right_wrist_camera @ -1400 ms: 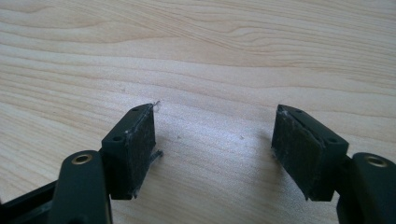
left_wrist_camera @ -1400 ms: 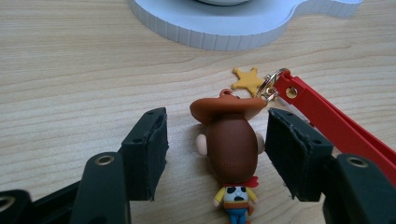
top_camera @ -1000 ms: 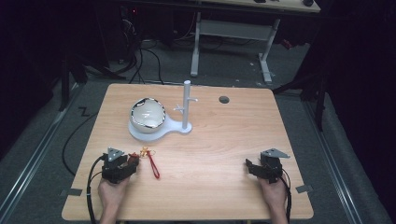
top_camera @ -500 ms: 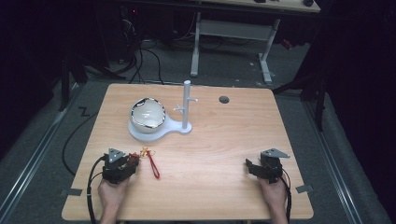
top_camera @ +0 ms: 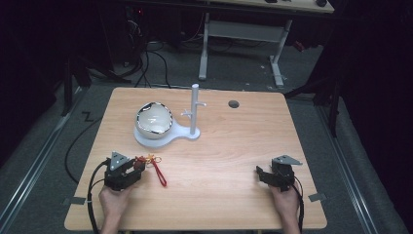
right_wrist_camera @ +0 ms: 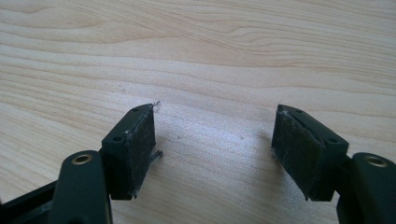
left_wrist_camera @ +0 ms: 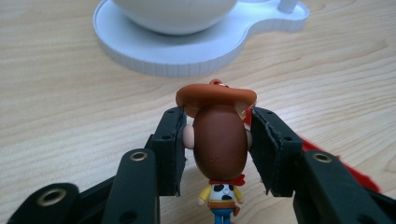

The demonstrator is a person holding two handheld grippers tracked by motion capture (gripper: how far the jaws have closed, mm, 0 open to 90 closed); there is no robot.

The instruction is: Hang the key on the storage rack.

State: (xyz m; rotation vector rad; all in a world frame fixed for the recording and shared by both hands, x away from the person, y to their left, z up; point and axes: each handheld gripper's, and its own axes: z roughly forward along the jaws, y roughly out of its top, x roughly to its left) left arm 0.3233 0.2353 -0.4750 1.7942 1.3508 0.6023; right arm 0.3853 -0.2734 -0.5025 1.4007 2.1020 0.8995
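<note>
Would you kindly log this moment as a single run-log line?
left hand-held gripper: shut on cowboy figurine | right hand-held gripper: open above table | white stand: untouched

Cowboy figure keychain (left_wrist_camera: 219, 144), brown hat, red strap, head clamped between jaws, near table's left front.

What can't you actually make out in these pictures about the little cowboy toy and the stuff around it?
- Cowboy figurine: its face is turned away in the left gripper view; its legs are cut off by the bottom edge.
- Red strap: in the high view too small to tell how it joins the figurine; in the left gripper view a jaw hides most of it.
- White bowl: its contents are unreadable from the high view's glare; the left gripper view's top edge crops it.
</note>
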